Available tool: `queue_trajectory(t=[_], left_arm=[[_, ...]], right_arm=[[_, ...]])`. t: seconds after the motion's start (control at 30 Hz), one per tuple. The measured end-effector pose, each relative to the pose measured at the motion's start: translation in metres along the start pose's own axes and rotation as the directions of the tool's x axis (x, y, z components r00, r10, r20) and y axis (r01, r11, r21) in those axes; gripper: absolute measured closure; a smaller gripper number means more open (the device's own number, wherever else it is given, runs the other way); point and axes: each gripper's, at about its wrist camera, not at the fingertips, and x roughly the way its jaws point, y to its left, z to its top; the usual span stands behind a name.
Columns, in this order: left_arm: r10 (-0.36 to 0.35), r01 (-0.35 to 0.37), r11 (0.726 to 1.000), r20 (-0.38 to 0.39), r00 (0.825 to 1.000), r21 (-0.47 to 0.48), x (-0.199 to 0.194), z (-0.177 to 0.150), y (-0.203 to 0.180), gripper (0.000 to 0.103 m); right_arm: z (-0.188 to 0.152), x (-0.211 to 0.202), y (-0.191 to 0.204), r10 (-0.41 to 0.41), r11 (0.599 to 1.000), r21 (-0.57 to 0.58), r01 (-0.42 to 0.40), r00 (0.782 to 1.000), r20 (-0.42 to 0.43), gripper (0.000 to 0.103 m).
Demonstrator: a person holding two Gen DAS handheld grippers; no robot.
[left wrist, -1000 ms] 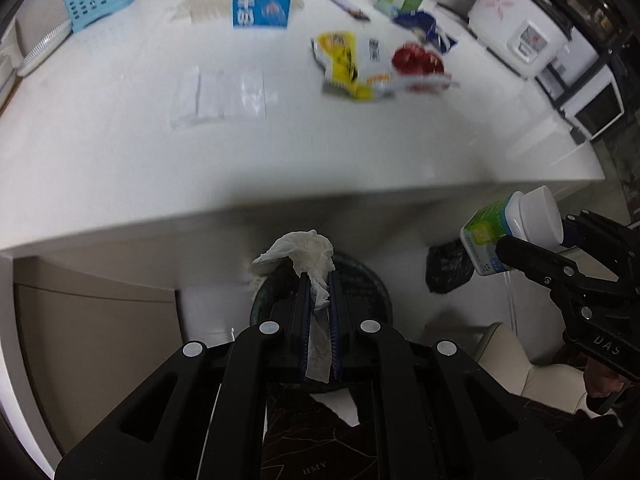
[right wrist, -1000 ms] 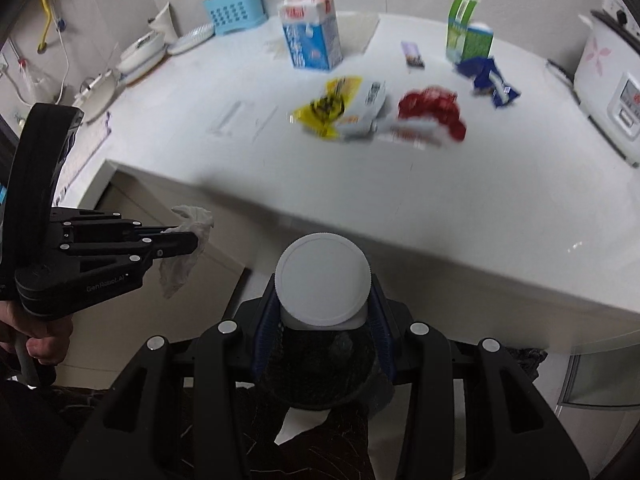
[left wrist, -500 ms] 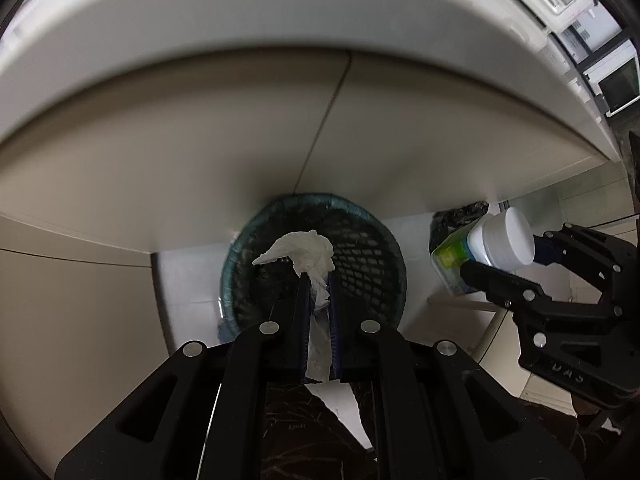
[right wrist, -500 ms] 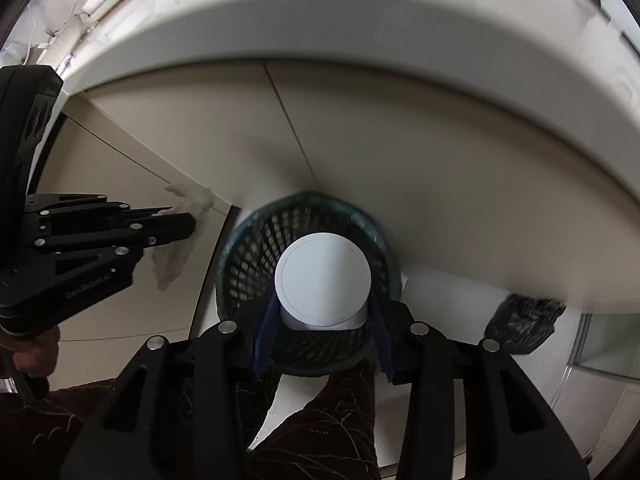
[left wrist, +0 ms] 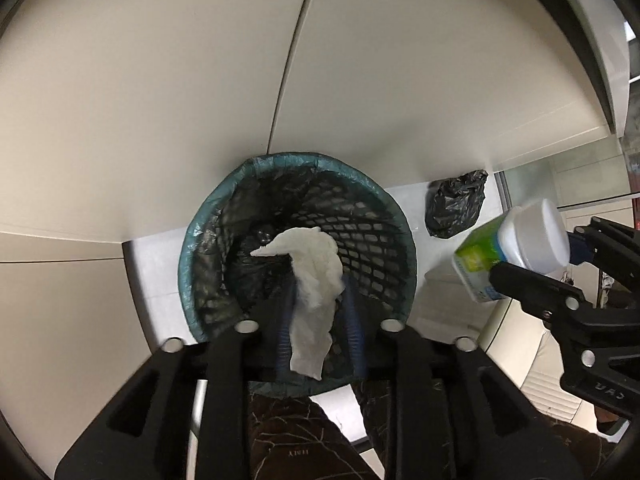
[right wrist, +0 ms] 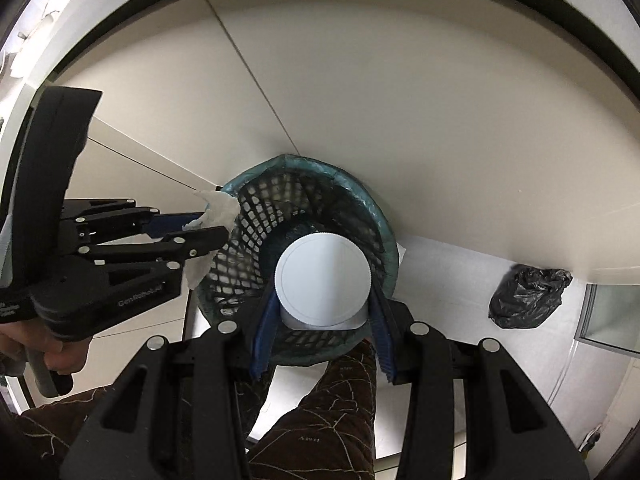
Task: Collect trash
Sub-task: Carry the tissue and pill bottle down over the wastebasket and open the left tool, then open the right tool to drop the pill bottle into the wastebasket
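Observation:
A black mesh waste basket (left wrist: 200, 248) with a teal liner stands on the floor against the cabinet; it also shows in the right wrist view (right wrist: 384, 236). My left gripper (left wrist: 318, 300) is over the basket with its jaws spread, and a crumpled white tissue (left wrist: 314, 280) hangs loosely between them. In the right wrist view the left gripper (right wrist: 208, 228) and the tissue (right wrist: 218, 208) sit at the basket's left rim. My right gripper (right wrist: 324, 292) is shut on a white-capped bottle (right wrist: 322, 278) above the basket. The bottle (left wrist: 516, 244) has a green label.
Beige cabinet doors (left wrist: 180, 80) rise behind the basket. A crumpled black plastic bag (left wrist: 456, 208) lies on the white floor to the right, also in the right wrist view (right wrist: 528, 296). The person's dark patterned trouser leg (right wrist: 332, 408) is below the grippers.
Both grippers have come down from the counter to over the basket. The left jaws have spread apart, and the tissue now hangs loose between them. The right gripper still holds the bottle.

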Motion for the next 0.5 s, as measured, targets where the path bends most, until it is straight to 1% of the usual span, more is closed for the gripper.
queue_trajectory(t=[0.07, 0.1, 0.17, 0.33, 0.5], left_arm=[[0.001, -0.001, 1.000, 0.014, 1.000, -0.009, 0.004, 0.001, 0.001, 0.048], [-0.007, 0.007, 1.000, 0.022, 1.000, -0.016, 0.004, 0.000, 0.002, 0.045], [-0.005, 0.006, 1.000, 0.036, 0.999, -0.027, 0.002, 0.000, 0.004, 0.032], [0.047, -0.042, 0.997, 0.075, 0.996, -0.071, -0.008, -0.006, 0.017, 0.011], [0.095, -0.085, 0.990, 0.083, 0.992, -0.110, -0.023, -0.015, 0.038, 0.009]], right_arm=[[0.001, 0.003, -0.001, -0.004, 1.000, 0.002, 0.004, 1.000, -0.004, 0.063], [0.001, 0.004, -0.001, -0.007, 1.000, 0.002, 0.007, 1.000, -0.005, 0.063], [0.002, 0.005, 0.001, -0.009, 1.000, -0.002, 0.009, 1.000, -0.003, 0.063], [0.004, 0.006, 0.004, 0.003, 1.000, 0.001, -0.003, 1.000, 0.003, 0.063], [0.010, 0.013, 0.015, 0.027, 1.000, -0.005, -0.027, 1.000, 0.006, 0.063]])
